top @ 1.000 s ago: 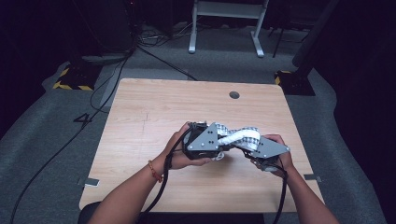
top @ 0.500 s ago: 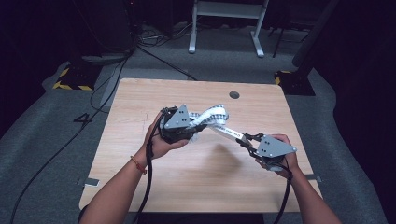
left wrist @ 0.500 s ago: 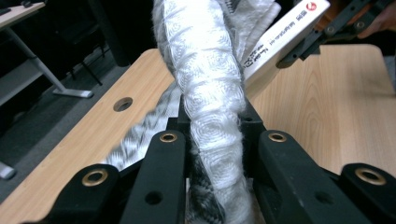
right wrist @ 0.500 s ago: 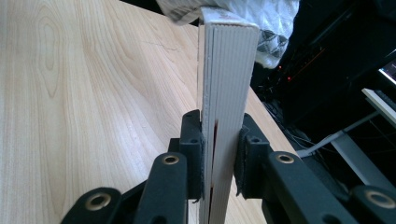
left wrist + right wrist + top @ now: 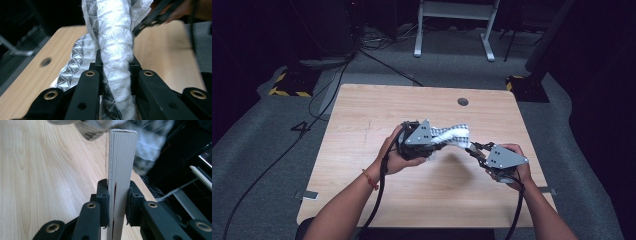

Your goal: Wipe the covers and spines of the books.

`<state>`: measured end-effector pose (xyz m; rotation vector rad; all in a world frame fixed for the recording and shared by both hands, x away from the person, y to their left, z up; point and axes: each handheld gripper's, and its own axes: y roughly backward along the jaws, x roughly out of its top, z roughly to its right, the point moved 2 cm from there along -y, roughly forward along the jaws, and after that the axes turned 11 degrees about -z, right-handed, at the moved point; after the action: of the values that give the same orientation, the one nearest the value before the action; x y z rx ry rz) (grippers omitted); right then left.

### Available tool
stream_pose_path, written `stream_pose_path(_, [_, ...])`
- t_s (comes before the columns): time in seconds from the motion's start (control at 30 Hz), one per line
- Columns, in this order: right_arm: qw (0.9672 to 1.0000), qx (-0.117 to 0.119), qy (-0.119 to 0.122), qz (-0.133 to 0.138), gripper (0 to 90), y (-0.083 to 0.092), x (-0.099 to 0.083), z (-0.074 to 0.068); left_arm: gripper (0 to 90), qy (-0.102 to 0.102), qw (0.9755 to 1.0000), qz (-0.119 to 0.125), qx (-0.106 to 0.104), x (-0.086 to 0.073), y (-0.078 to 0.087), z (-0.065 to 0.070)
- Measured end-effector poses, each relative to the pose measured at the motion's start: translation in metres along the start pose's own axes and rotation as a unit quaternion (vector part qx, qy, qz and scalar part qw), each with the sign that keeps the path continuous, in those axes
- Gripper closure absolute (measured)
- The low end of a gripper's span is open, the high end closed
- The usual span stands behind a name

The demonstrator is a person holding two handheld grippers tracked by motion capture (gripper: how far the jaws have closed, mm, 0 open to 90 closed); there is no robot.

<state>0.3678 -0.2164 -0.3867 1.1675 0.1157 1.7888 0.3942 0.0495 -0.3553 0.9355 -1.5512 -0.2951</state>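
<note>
No brand, label or sign could be read anywhere. The one legible mark was a dark figure "4" [image 5: 302, 128] on the grey carpet left of the wooden table [image 5: 362, 105]; the yellow-and-black hazard striping [image 5: 287, 92] near it carried no lettering

Place: I read this as a lab or recording studio, not a home.
Work surface: I work at a bare light wooden table [image 5: 362, 150] with a round cable hole [image 5: 463, 101].
Floor: I see grey carpet [image 5: 257, 150], a loose black cable [image 5: 272, 165] running across it, and yellow-and-black hazard tape [image 5: 287, 93] on a dark base.
Furniture: I see the white metal legs of a stand [image 5: 452, 30] behind the table.
Surroundings: I see dark, unlit walls, with more cables bundled at the back [image 5: 377, 37].
Tape marks: I see grey tape strips [image 5: 309, 195] at the table's near edge.
</note>
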Motion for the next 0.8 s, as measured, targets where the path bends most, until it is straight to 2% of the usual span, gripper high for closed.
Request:
stream_pose_path(0.03, [1.0,-0.001,-0.001,0.0,76.4,0.0,0.0,0.001,78.5,0.014,0.9999,-0.001,-0.001,-0.005,0.001,-0.006])
stream_pose_path(0.1, [1.0,-0.002,-0.004,0.002,76.4,0.001,0.0,0.002,78.4,0.022,0.9997,0.002,-0.011,-0.009,0.002,-0.011])
stream_pose_path(0.2, [1.0,-0.004,-0.002,0.001,76.4,0.0,0.001,0.002,78.3,0.02,0.9995,0.011,-0.021,-0.007,0.002,-0.009])
stream_pose_path(0.23, [1.0,-0.003,0.0,0.0,76.4,-0.003,0.003,0.001,78.3,0.008,0.9993,0.02,-0.031,0.0,0.0,-0.002])
stream_pose_path(0.27, [1.0,-0.003,0.0,0.0,76.4,-0.003,0.003,0.001,78.2,0.008,0.9993,0.02,-0.031,0.0,0.0,-0.002])
stream_pose_path(0.4, [1.0,-0.004,0.004,0.001,76.4,-0.007,0.008,-0.002,78.1,-0.03,0.9974,0.036,-0.055,0.024,-0.007,0.018])
stream_pose_path(0.43, [1.0,-0.004,0.005,0.003,76.4,-0.006,0.009,-0.002,78.1,-0.043,0.9957,0.045,-0.068,0.034,-0.01,0.025])
stream_pose_path(0.57, [1.0,-0.007,0.001,0.005,76.4,-0.004,0.008,-0.001,78.1,-0.054,0.996,0.041,-0.058,0.039,-0.012,0.028])
stream_pose_path(0.63, [0.9999,-0.01,-0.002,0.003,76.4,-0.001,0.004,0.001,78.2,-0.032,0.998,0.028,-0.047,0.029,-0.015,0.017])
stream_pose_path(0.67, [0.9999,-0.01,-0.002,0.003,76.4,-0.001,0.004,0.001,78.1,-0.032,0.998,0.028,-0.047,0.029,-0.015,0.017])
stream_pose_path(0.8, [0.9999,-0.012,-0.005,0.003,76.4,0.002,0.001,0.003,78.1,0.004,0.9999,0.003,-0.015,0.007,-0.016,-0.005])
